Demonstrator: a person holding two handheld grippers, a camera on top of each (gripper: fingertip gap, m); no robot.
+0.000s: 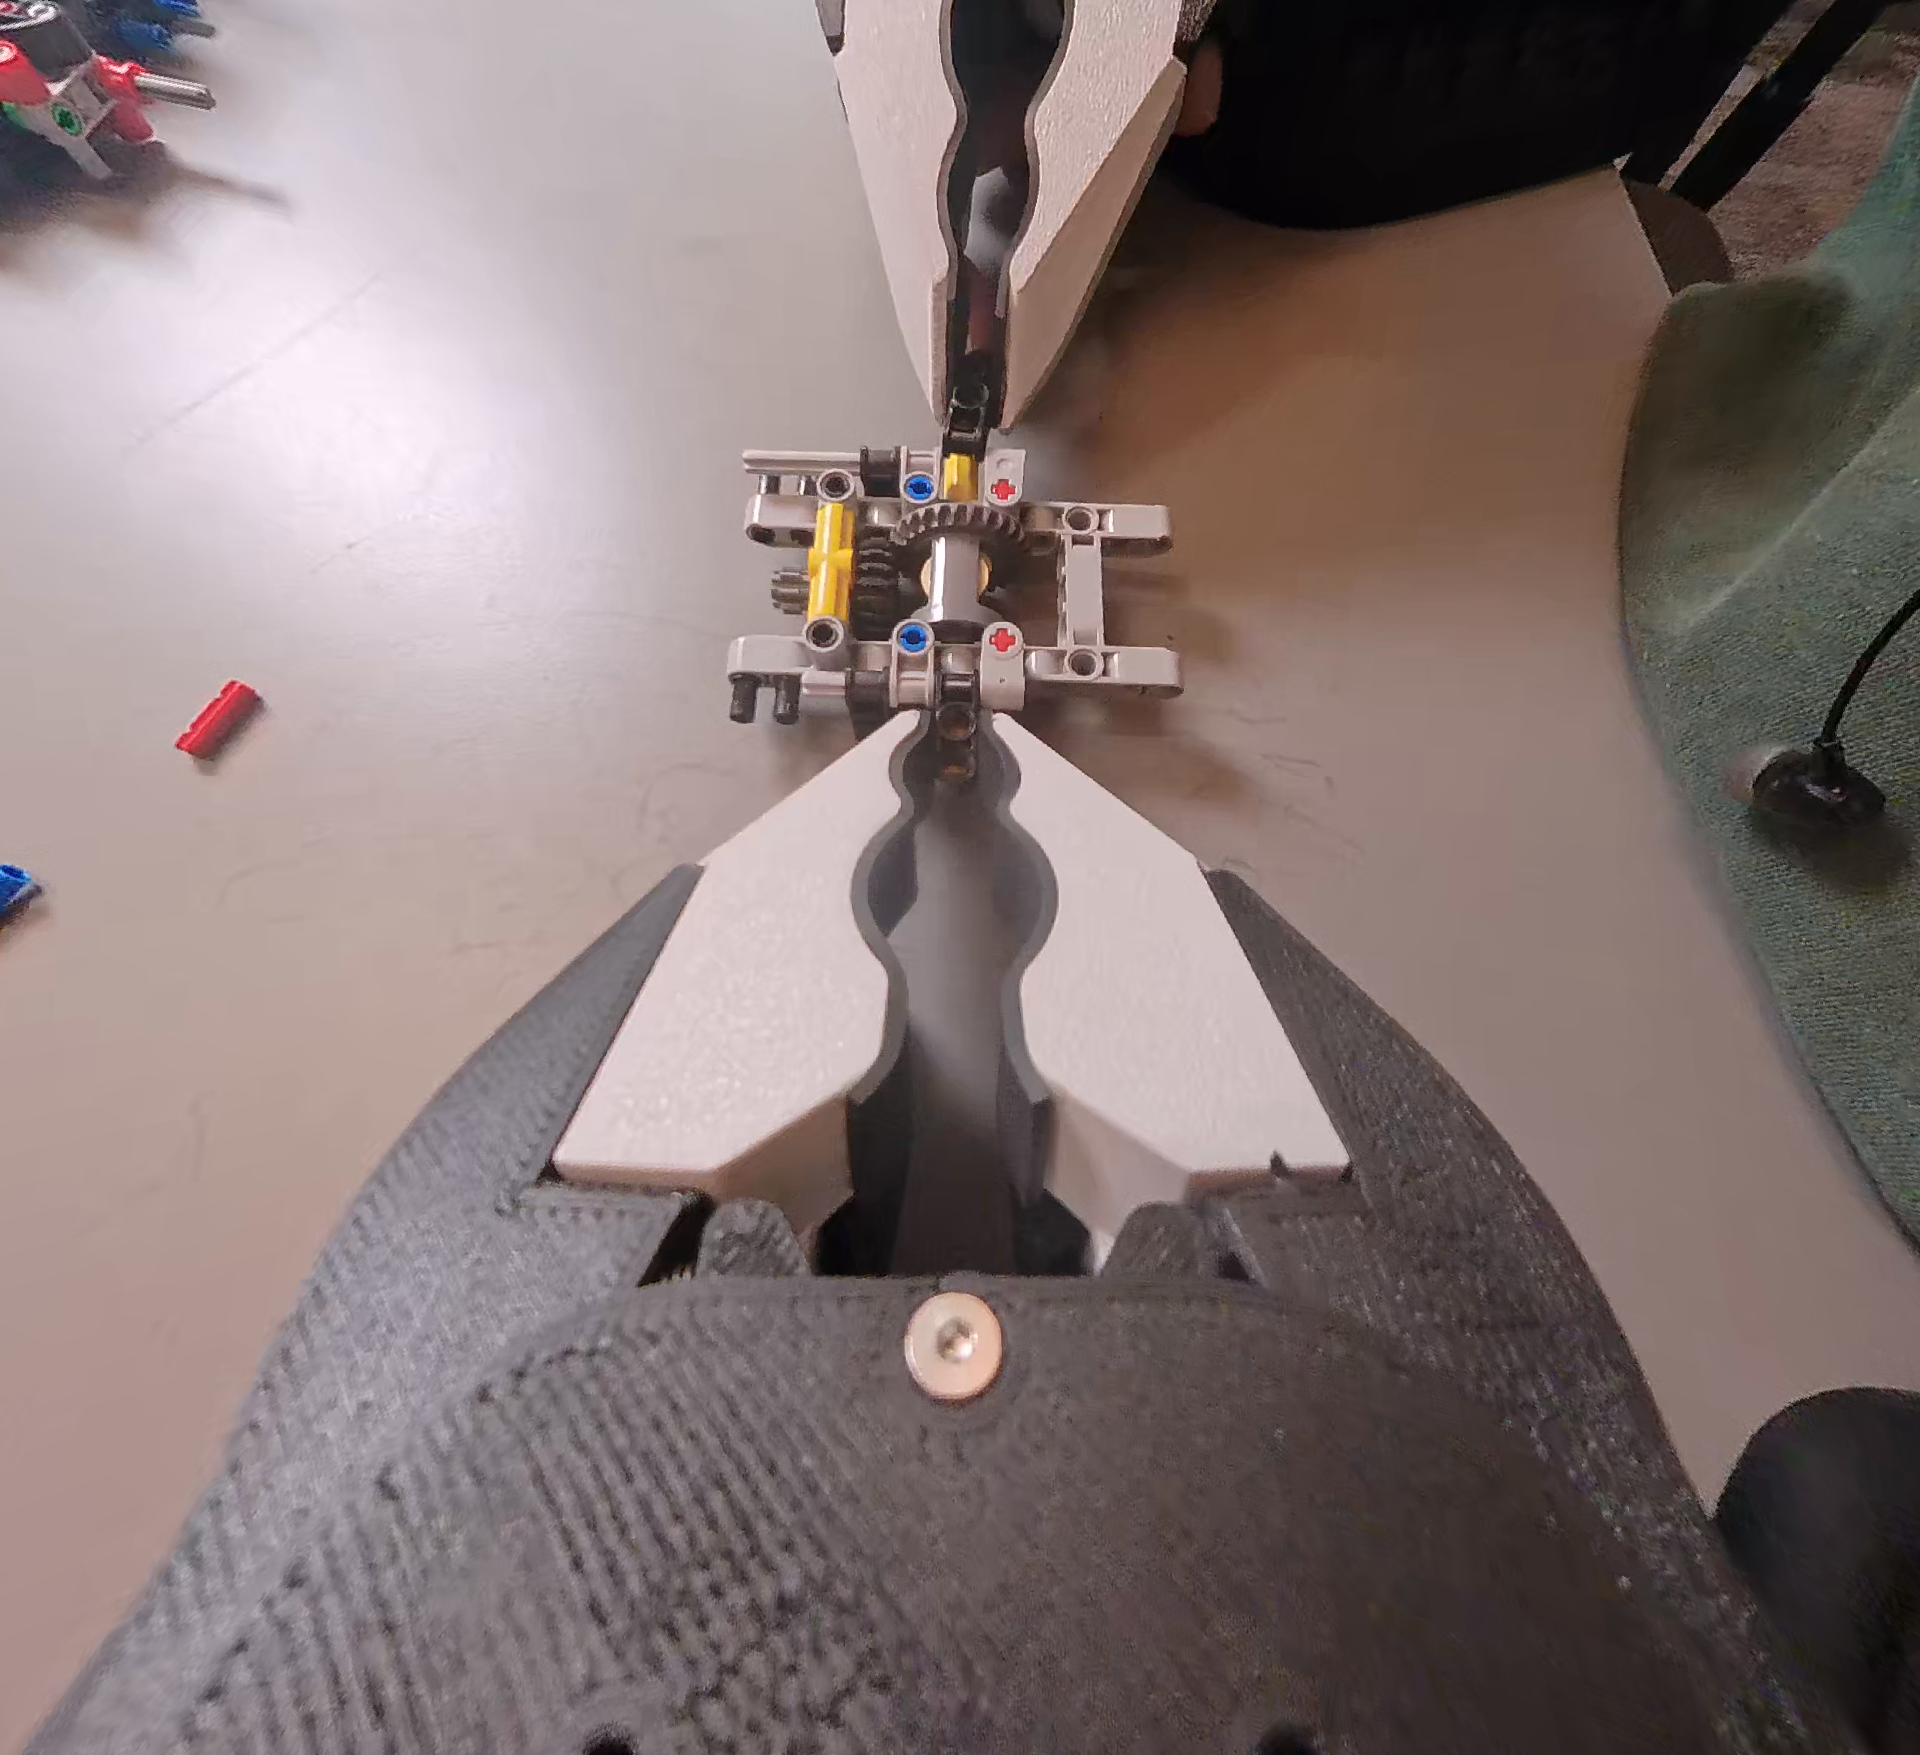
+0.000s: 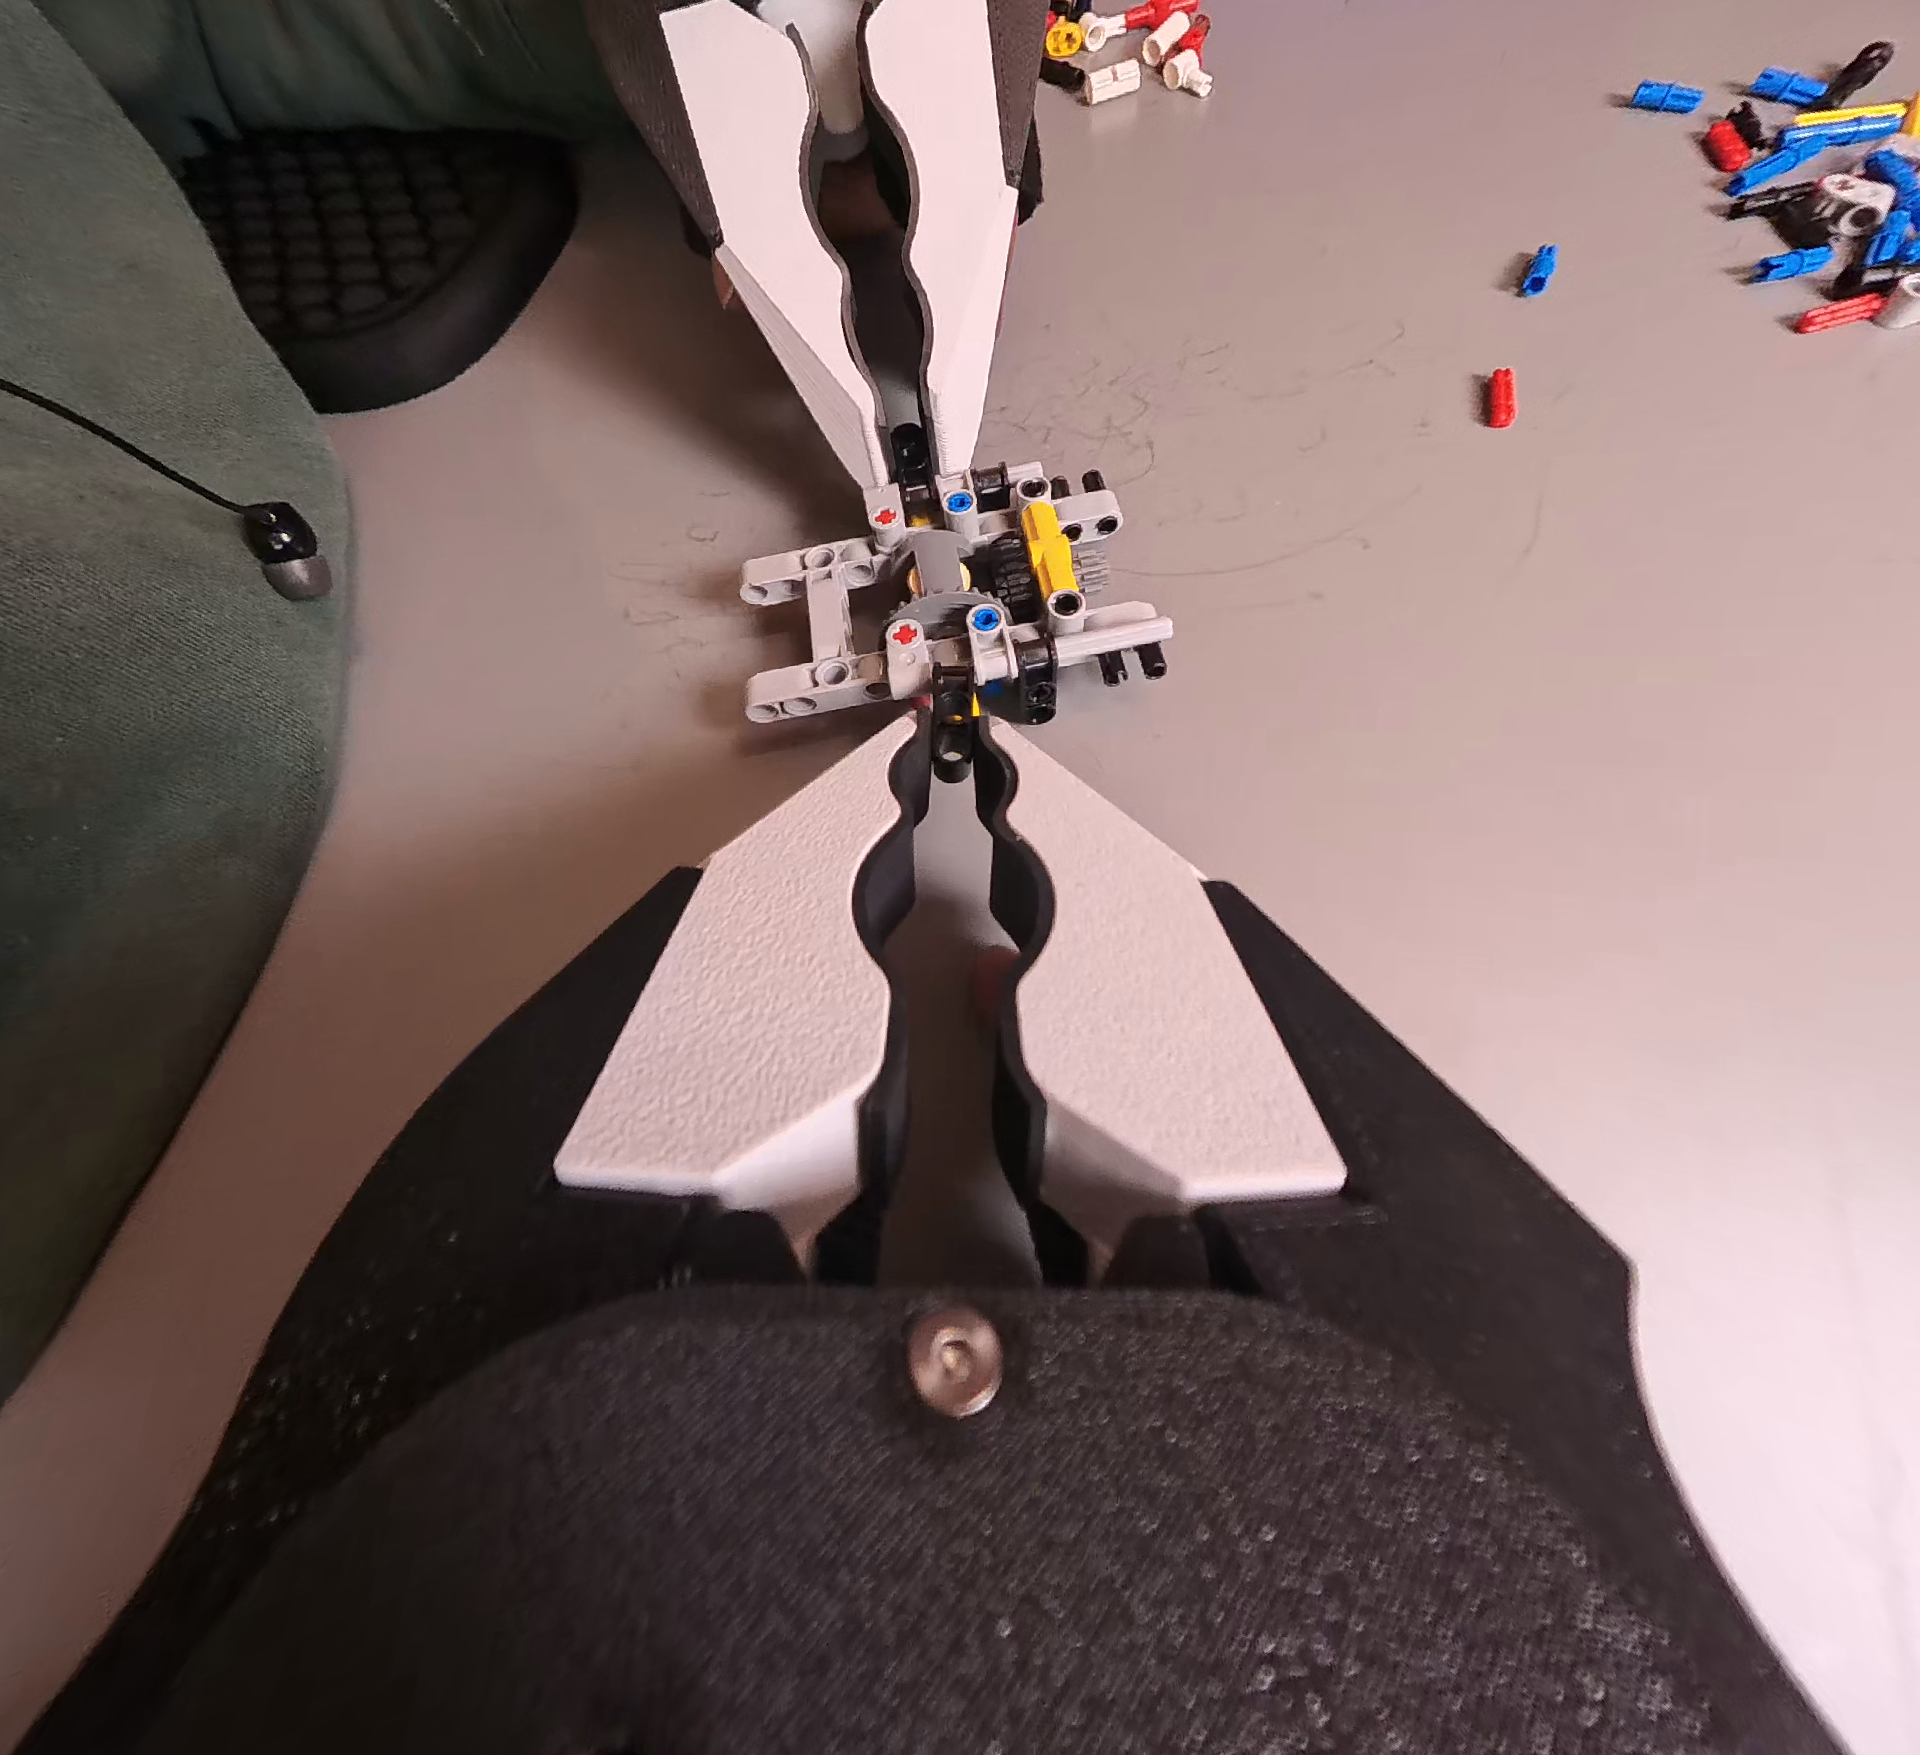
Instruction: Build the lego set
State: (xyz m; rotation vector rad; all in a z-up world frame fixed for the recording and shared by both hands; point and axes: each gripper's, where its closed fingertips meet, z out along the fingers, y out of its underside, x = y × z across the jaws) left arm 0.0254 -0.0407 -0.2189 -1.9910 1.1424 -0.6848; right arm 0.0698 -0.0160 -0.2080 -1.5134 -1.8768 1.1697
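Gear frame point(image 1: 956, 583) partly built on table point(image 1: 468, 458). Left gripper point(image 1: 954, 749) and right gripper point(image 2: 951, 749) each pinch black connector at opposite sides. Loose pieces point(image 2: 1818, 178) remain; much left.

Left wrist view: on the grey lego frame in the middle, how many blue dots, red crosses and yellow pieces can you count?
On top of the grey lego frame:
Blue round pin ends: 2
Red cross-shaped axle ends: 2
Yellow plastic pieces: 2
Total: 6
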